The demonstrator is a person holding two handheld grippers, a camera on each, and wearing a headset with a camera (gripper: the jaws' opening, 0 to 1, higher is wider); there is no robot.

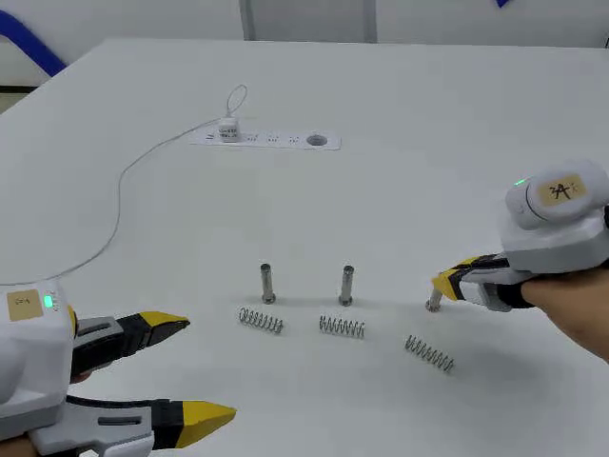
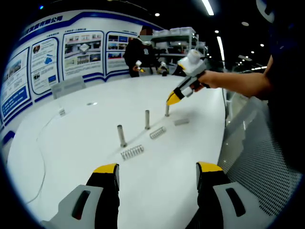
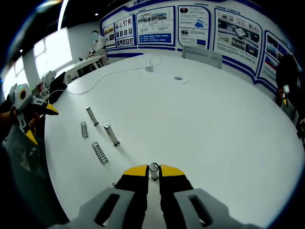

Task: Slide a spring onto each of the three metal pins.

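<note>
The right gripper is closed on the rightmost pin; best to steady it upright. The left gripper, wide open and empty, should bring the right spring.

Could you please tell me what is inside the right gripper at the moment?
The right gripper is closed on the top of the rightmost metal pin. Its tips cover the pin's upper part in the head view; the bare lower shaft shows beneath them.
</note>
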